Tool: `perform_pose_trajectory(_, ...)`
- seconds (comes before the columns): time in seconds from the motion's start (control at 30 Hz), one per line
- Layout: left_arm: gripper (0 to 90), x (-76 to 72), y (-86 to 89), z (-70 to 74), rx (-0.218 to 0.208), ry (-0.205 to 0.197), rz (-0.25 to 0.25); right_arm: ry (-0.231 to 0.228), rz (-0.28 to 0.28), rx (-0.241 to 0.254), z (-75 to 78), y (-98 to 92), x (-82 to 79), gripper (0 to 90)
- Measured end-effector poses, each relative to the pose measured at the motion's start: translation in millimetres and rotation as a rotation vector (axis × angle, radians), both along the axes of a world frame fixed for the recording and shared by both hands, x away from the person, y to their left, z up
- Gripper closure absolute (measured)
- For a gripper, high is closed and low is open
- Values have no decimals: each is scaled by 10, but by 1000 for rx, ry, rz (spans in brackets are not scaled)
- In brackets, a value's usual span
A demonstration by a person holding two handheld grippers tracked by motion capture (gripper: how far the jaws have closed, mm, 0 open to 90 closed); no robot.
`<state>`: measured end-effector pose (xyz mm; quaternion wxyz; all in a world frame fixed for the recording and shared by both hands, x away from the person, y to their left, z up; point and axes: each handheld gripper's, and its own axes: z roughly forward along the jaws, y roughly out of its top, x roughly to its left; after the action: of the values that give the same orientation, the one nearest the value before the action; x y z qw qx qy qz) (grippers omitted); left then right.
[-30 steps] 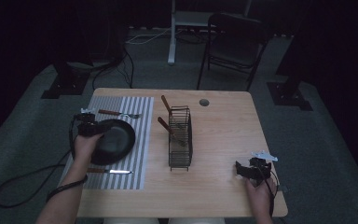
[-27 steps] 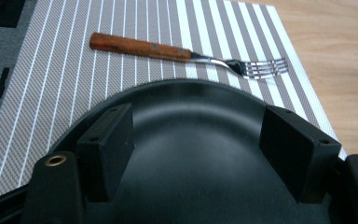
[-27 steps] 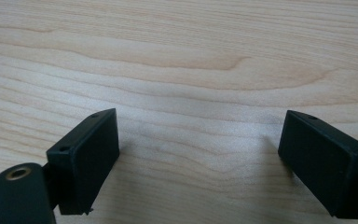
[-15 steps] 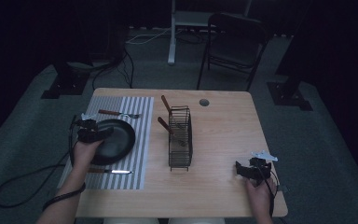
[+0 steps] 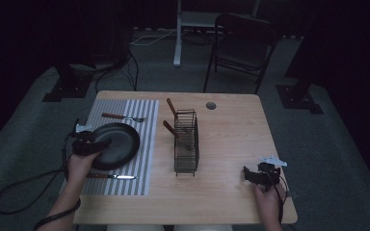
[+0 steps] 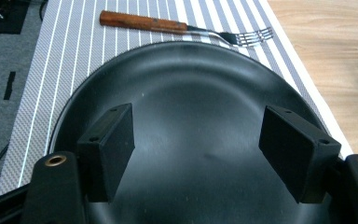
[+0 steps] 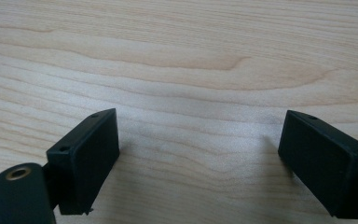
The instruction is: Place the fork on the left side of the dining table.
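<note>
A black plate lies on a grey striped placemat on the left of the wooden table. My left gripper hovers over the plate's left rim, pointing across it. In the left gripper view its jaws stand open over the dark plate with nothing between them. A wooden-handled fork rests on the mat beyond the plate, and a knife lies on its near side. My right gripper sits open over bare wood near the table's front right corner.
A black wire rack stands mid-table with two wooden-handled utensils leaning in it. A small round hole marks the table's far side. A chair stands beyond the table. A cable trails off the left edge.
My left gripper has drawn back a little toward the person along the plate's left rim. The plate, cutlery and right gripper have not moved.
</note>
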<state>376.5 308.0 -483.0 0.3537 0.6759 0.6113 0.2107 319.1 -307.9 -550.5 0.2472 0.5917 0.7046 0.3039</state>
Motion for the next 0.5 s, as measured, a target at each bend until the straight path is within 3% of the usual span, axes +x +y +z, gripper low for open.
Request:
perform_pose_trajectory(0.2,268,-132,10,-39,-3,2,-8,0,0,0,0,0,0,119)
perform_pose_trajectory(0.33,268,-227,5,-45,20,-6,-19,0,0,0,0,0,0,120)
perform_pose_trajectory(0.5,268,-356,0,-61,2,-14,-23,0,0,1,0,0,0,119)
